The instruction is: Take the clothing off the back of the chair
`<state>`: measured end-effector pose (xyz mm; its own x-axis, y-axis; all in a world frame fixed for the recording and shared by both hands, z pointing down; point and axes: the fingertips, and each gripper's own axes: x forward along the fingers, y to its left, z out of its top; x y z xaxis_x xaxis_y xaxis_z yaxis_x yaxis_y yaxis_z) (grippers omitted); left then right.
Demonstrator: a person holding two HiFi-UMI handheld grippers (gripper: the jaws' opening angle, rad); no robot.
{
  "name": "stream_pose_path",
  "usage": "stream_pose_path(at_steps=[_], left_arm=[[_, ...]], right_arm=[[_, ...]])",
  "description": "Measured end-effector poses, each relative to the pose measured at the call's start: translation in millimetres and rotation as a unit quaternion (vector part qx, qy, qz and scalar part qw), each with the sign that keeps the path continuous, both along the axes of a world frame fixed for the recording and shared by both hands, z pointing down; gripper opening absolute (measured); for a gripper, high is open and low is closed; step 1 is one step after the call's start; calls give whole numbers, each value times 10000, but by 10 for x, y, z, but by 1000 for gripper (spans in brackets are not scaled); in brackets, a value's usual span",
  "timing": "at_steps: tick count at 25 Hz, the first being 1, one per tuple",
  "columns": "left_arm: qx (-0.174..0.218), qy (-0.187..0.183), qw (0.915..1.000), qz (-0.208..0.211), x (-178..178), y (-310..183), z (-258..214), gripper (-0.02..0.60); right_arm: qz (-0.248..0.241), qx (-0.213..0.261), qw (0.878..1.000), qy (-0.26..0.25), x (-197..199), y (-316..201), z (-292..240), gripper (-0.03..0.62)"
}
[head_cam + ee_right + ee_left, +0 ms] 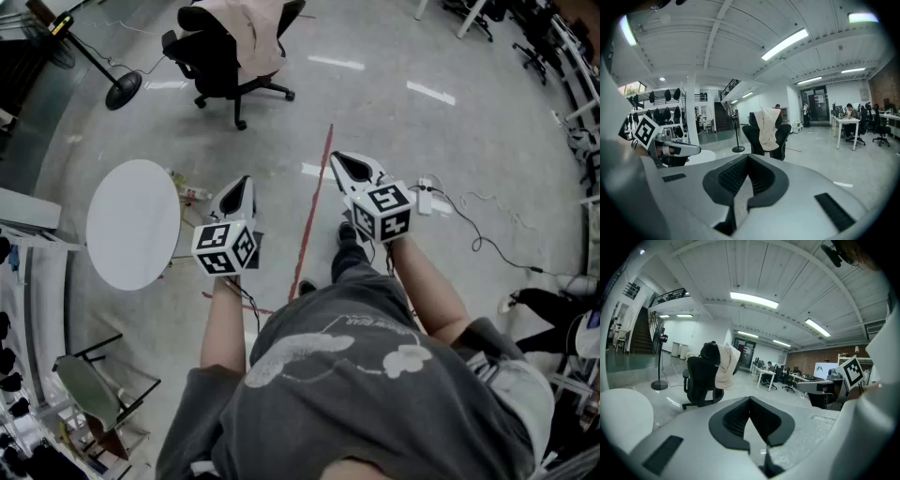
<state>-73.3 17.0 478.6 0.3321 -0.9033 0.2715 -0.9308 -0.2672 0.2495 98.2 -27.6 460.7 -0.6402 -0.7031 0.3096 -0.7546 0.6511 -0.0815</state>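
Grey polished floor (450, 141) stretched through an open office. At the left stood one round white table (133, 223). Well ahead, one black chair (211, 70) carried one beige garment (251, 33), draped over its back and untouched. The left gripper (245, 182) and the right gripper (339, 161), two in all, pointed toward it, both with jaws closed on nothing, probably because the chair was far beyond reach and nothing needed gripping yet.

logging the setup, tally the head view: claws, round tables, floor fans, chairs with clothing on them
claws: 2 (left claw, right claw)
round table: 1
floor fan: 1
chair with clothing: 1
total: 5
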Motion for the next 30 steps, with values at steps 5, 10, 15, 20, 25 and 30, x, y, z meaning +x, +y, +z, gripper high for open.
stream_pose_path(at_steps=[5, 10, 15, 20, 25, 30], left_arm=[[18, 107, 9999, 12, -56, 35, -30, 0], [37, 157, 9999, -10, -86, 110, -43, 0], [37, 165, 9998, -65, -131, 183, 2, 0], [30, 204, 9998, -82, -165, 206, -10, 0], [40, 135, 9997, -188, -202, -36, -3, 0], [129, -43, 9989, -455, -320, -528, -134, 0]], right_arm=[[36, 2, 10000, 36, -20, 3, -15, -9], [38, -85, 10000, -26, -13, 40, 17, -9], [99, -90, 9999, -37, -28, 103, 81, -9], [249, -142, 9993, -250, 3, 101, 69, -9], [322, -103, 9986, -395, 46, -199, 59, -8], [351, -45, 9968, -711, 23, -871, -52, -8]])
